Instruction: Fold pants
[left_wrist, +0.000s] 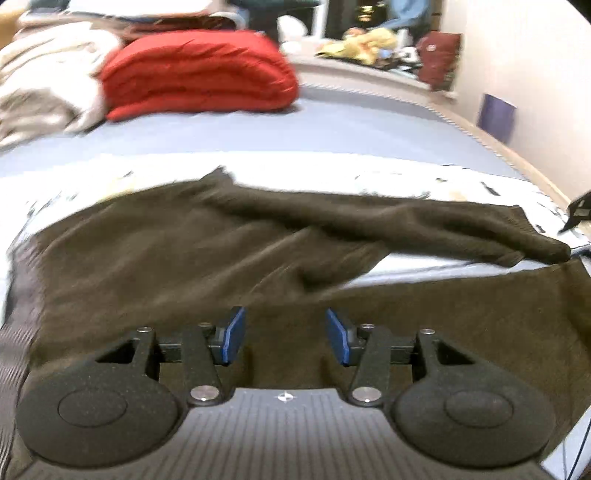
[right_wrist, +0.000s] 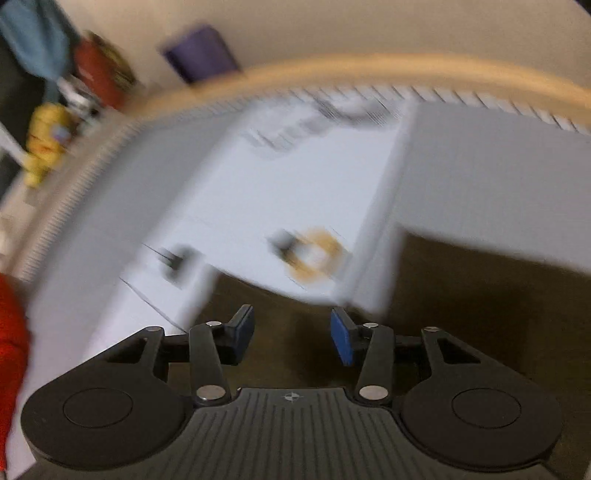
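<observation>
Left wrist view: the left tongs (left_wrist: 282, 338) stand apart at the bottom centre, blue pads (left_wrist: 232, 336) clear of the cloth, with nothing between them. The dark brown pants (left_wrist: 177, 251) lie spread across the middle of the frame on a bed (left_wrist: 332, 125) with a pale blue sheet. One leg (left_wrist: 443, 225) runs toward the right edge, the other fills the lower right. A folded red blanket (left_wrist: 199, 75) sits upper left beside a heap of beige bedding (left_wrist: 44, 81). A tip of the other tool (left_wrist: 580, 212) shows at the right edge.

Right wrist view, heavily blurred: the right tongs (right_wrist: 291, 338) are parted at the bottom centre, nothing clamped. Below and behind them lies the brown cloth of the pants (right_wrist: 461, 295), filling the lower right. A white printed sheet (right_wrist: 295, 192) covers the centre, and a wooden bed rim (right_wrist: 369, 66) arcs across the top.
</observation>
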